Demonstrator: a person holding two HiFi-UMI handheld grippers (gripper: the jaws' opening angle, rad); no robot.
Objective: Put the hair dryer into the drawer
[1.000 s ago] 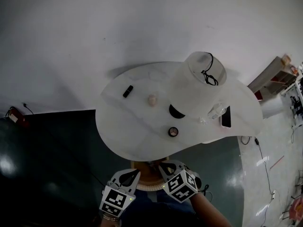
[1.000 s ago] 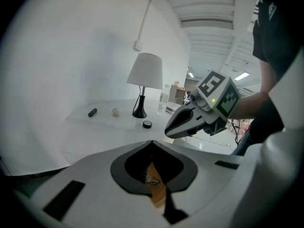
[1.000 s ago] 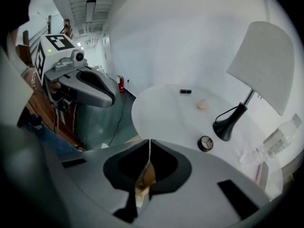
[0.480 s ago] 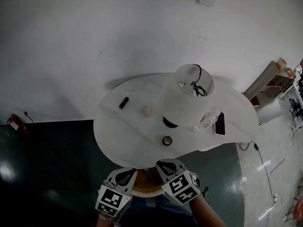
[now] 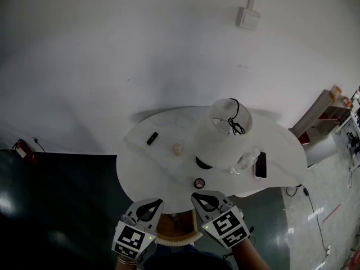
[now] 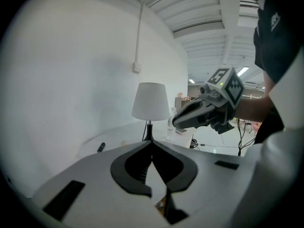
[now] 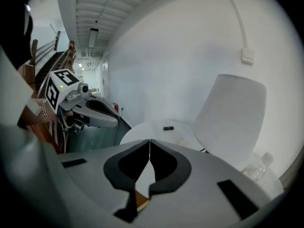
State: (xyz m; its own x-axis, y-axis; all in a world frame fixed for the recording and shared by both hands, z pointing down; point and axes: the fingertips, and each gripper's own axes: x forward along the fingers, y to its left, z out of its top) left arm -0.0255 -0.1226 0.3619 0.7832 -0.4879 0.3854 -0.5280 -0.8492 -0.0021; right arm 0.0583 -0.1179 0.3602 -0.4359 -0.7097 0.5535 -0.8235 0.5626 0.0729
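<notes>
Both have risen since a second ago: my left hand-held gripper (image 5: 158,202) and right hand-held gripper (image 5: 197,197) now reach the near edge of the counter (image 5: 152,167), each with jaws pressed together on nothing. Between and below them is the brown drawer (image 5: 177,239). I see no hair dryer anywhere; perhaps it lies inside already, equally near both.

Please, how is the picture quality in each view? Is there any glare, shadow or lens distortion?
Head view: the wide-angle lens bends the scene; the dark floor shows glare patches; a soft shadow lies behind the table. Left gripper view: a round black vignette, strong fisheye, and bright ceiling lights at the right. Right gripper view: the same vignette; the lamp shade looks large and stretched.
</notes>
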